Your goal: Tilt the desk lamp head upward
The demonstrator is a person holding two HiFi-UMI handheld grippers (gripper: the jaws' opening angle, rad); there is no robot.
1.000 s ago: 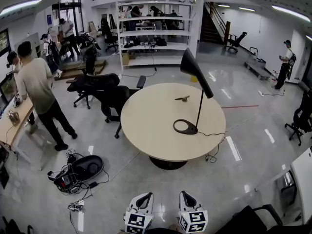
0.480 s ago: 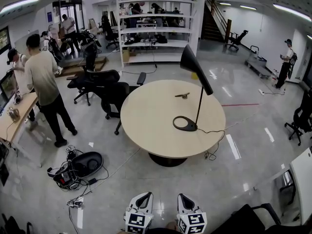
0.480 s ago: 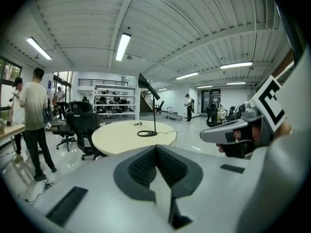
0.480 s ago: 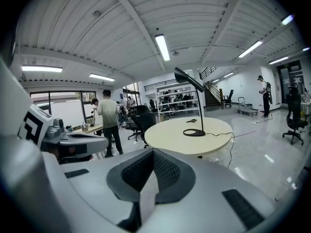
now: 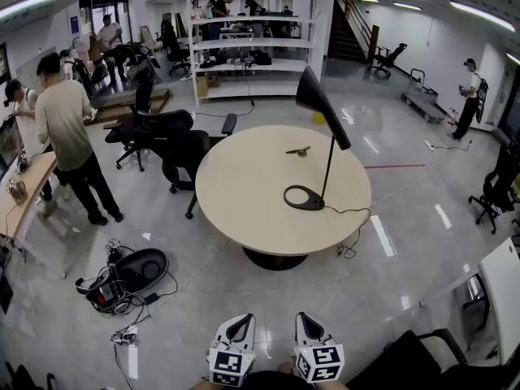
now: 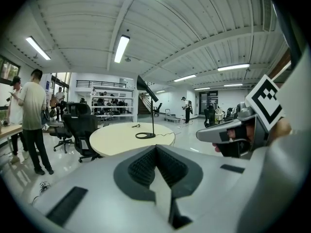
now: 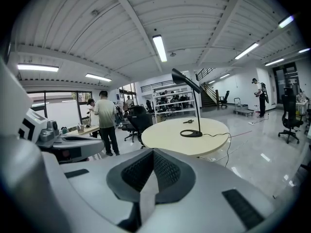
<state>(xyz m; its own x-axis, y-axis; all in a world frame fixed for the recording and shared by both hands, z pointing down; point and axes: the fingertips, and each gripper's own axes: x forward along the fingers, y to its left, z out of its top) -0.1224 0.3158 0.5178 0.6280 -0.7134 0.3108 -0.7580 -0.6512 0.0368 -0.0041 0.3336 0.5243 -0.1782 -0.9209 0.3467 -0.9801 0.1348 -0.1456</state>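
Note:
A black desk lamp stands on the round beige table: ring base, thin stem, and cone head sloping down to the right. The left gripper view shows the lamp far ahead, and so does the right gripper view, where its head is seen. My left gripper and right gripper hang side by side at the bottom edge of the head view, well short of the table. Both are shut and hold nothing, with the jaws of the left gripper and right gripper pressed together.
A small dark object lies on the table behind the lamp, and the lamp's cord drops over the right edge. Black office chairs stand left of the table. Gear and cables lie on the floor. A person stands by a desk at left.
The head view has drifted a little, so the table sits slightly higher and more to the left. The person at left has shifted stance. Both grippers stay put and shut.

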